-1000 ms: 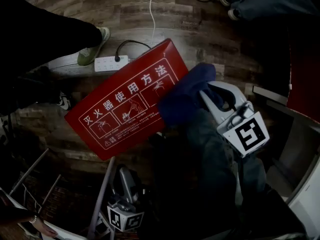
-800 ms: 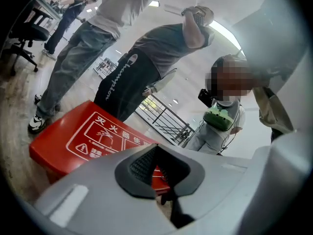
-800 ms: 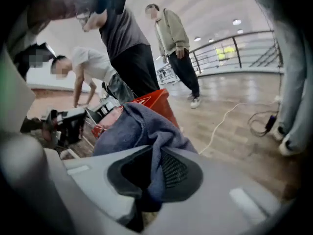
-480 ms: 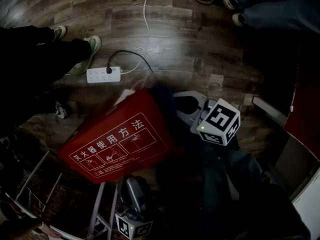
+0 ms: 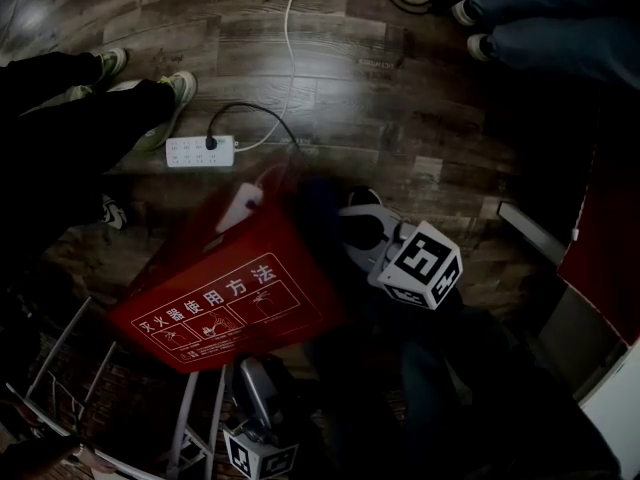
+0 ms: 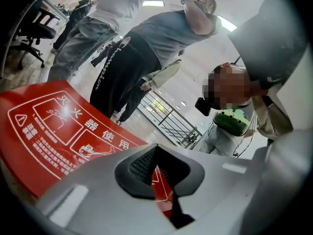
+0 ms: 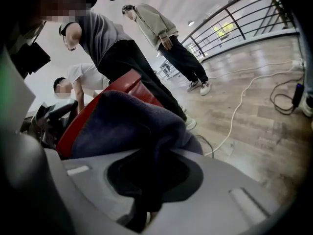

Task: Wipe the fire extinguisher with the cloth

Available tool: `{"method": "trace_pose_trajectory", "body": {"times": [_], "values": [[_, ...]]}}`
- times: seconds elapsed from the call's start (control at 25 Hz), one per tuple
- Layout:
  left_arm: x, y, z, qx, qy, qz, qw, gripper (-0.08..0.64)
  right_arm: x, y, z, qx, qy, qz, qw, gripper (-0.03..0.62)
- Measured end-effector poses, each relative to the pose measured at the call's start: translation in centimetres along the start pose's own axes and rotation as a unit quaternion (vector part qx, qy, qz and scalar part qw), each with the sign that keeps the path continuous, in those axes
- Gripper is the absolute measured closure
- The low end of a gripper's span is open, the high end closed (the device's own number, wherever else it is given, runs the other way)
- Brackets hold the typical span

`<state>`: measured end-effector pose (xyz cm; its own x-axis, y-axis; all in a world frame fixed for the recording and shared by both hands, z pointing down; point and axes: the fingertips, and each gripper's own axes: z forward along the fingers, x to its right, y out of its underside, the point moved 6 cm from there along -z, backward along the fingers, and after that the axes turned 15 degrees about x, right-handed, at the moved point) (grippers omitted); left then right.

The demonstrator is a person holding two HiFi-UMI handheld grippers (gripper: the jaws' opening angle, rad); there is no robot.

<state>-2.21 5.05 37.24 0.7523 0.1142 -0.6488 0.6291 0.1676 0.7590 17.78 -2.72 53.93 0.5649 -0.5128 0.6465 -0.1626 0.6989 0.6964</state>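
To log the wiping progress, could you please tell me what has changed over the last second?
The right gripper rolled and dragged the cloth off the label face of the red fire extinguisher box, down to its right edge; the box tilted. Unchanged: the left gripper clamps the box, the right the cloth.

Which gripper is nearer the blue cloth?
Right. The right gripper clamps the cloth; the left gripper grips the red panel at its near edge, apart from the cloth.

A dark wooden plank floor (image 5: 400,98) carries a white power strip (image 5: 200,151). A black cable (image 5: 255,105) loops off beside the strip, a white cord (image 5: 291,18) runs away beyond it, and a person's shoe (image 5: 178,90) stands near its left end.
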Motion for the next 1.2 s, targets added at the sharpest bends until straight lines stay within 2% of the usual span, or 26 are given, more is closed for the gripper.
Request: {"method": "trace_pose_trajectory", "body": {"times": [0.12,0.28,0.4,0.56,0.6,0.64,0.72,0.8,0.84,0.92,0.96,1.04,1.12,1.2], "values": [[-0.5,0.0,-0.3,-0.003,-0.012,0.017,0.9998,0.557,-1.6,1.8,-2.4,-0.011,-0.008,0.029,1.0,0.545],[-1.2,-0.4,-0.8,-0.011,-0.025,0.021,0.9994,0.557,-1.8,1.6,-2.7,-0.049,-0.041,0.008,0.998,0.545],[-1.2,-0.2,-0.6,-0.015,-0.024,0.02,0.9994,0.557,0.3,0.4,-0.2,-0.057,-0.036,-0.024,0.997,0.545],[-0.7,0.5,-0.3,-0.014,-0.014,0.012,0.9997,0.557,1.9,-1.2,2.5,-0.069,-0.022,-0.103,0.992,0.545],[-0.8,0.6,-0.3,-0.014,-0.012,0.011,0.9998,0.557,2.0,-1.1,2.7,-0.068,-0.021,-0.11,0.991,0.545],[-0.9,0.8,-0.3,-0.015,-0.011,0.01,0.9998,0.557,2.2,-0.8,2.7,-0.062,-0.019,-0.098,0.993,0.545],[-1.0,1.0,-0.3,-0.015,-0.014,0.005,0.9998,0.557,2.5,0.4,2.2,-0.047,-0.01,-0.032,0.998,0.545],[-1.0,0.9,-0.3,-0.013,-0.016,-0.001,0.9998,0.557,2.4,2.3,1.0,-0.073,-0.006,0.006,0.997,0.545],[-1.0,0.8,-0.2,-0.011,-0.014,-0.003,0.9998,0.557,1.9,3.5,0.2,-0.103,-0.012,-0.001,0.995,0.546],[-0.8,0.4,-0.1,-0.005,-0.01,-0.011,0.9999,0.557,0.0,5.2,-1.3,-0.145,-0.029,-0.045,0.988,0.546],[-0.8,0.2,-0.1,-0.004,-0.006,-0.012,0.9999,0.557,-1.2,5.4,-2.0,-0.143,-0.034,-0.069,0.987,0.546],[-0.8,-0.1,0.1,-0.002,0.002,-0.006,1.0,0.557,-3.1,4.0,-3.1,-0.108,-0.03,-0.106,0.988,0.546],[-1.0,-0.3,0.1,0.0,0.005,-0.001,1.0,0.557,-4.1,1.1,-2.9,-0.073,-0.015,-0.15,0.986,0.546],[-1.1,-0.4,0.0,0.002,0.004,0.0,1.0,0.557,-4.1,-1.9,-1.7,-0.052,0.005,-0.198,0.979,0.546]]}}
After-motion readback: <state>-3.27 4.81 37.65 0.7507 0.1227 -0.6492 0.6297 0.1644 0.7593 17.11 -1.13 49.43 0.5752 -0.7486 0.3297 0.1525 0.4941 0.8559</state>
